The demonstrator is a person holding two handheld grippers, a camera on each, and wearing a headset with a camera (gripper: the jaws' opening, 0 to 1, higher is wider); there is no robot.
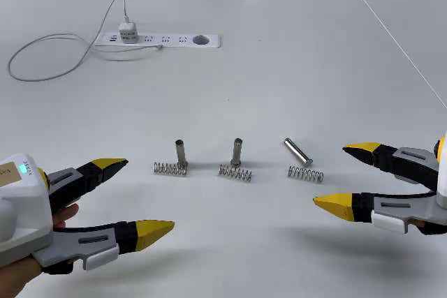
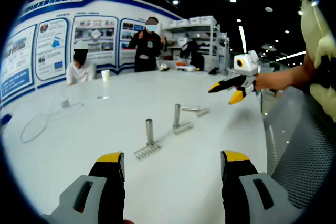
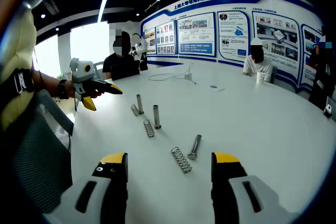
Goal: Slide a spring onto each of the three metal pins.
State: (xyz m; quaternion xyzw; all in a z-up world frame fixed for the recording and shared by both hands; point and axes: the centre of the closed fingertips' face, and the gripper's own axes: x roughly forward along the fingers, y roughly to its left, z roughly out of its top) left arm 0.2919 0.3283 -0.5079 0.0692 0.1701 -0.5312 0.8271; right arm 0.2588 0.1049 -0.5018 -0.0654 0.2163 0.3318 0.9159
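With the left gripper (image 1: 148, 193) at lower left and the right gripper (image 1: 330, 174) at right holding fingers spread and empty, 3 springs (image 1: 235, 172) lie before 3 pins (image 1: 237, 150) at mid-frame, where the toppled right pin (image 1: 297, 150) could roll away if nudged.

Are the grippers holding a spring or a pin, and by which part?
Nothing is held. The left gripper and right gripper are both open, away from the springs and pins on the table.

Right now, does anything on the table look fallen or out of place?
Yes: the rightmost pin lies on its side, while the left pin and the middle pin stand upright. Its spring lies flat beside it.
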